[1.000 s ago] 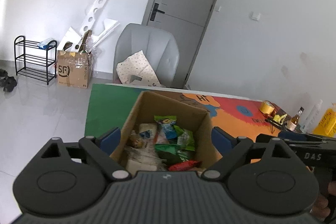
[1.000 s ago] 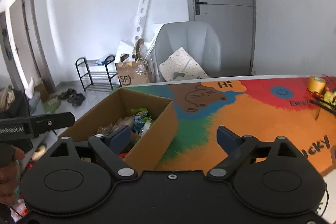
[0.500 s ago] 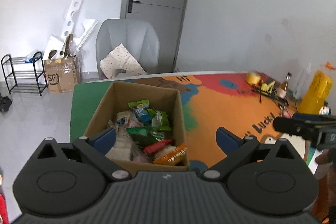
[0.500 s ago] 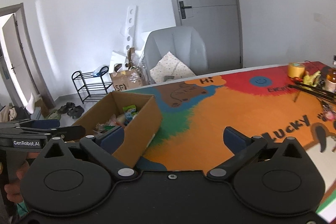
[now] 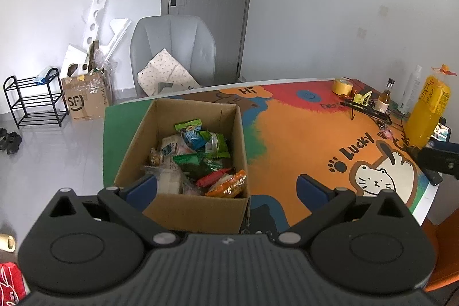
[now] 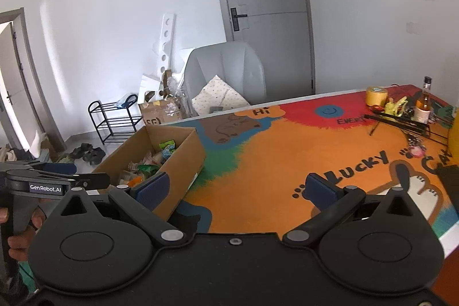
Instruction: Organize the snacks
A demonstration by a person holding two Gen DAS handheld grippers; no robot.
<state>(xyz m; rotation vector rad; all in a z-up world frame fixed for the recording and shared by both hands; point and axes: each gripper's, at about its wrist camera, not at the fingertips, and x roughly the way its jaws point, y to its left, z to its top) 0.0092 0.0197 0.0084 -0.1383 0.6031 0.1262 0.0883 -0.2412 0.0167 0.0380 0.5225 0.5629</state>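
Note:
An open cardboard box point(image 5: 189, 205) stands on the left part of the colourful table mat point(image 5: 301, 139). It holds several snack packets point(image 5: 205, 155), green, blue, red and orange. The box also shows in the right wrist view point(image 6: 188, 159). My left gripper point(image 5: 226, 187) is open and empty, in front of and above the box's near wall. My right gripper point(image 6: 235, 188) is open and empty, above the mat to the right of the box. The left gripper's body point(image 6: 43, 182) shows at the left edge of the right wrist view.
At the table's far right stand a yellow tape roll point(image 5: 342, 85), a small bottle point(image 5: 384, 96), a black wire rack point(image 5: 367, 111) and a yellow bottle point(image 5: 427, 111). A grey chair point(image 5: 172, 53) stands behind the table. A shoe rack point(image 5: 31, 99) and a cardboard box point(image 5: 86, 99) stand on the floor.
Both grippers have drawn back and swung right. The box now sits farther from the left gripper, and more of the mat's right side shows. Both stay open.

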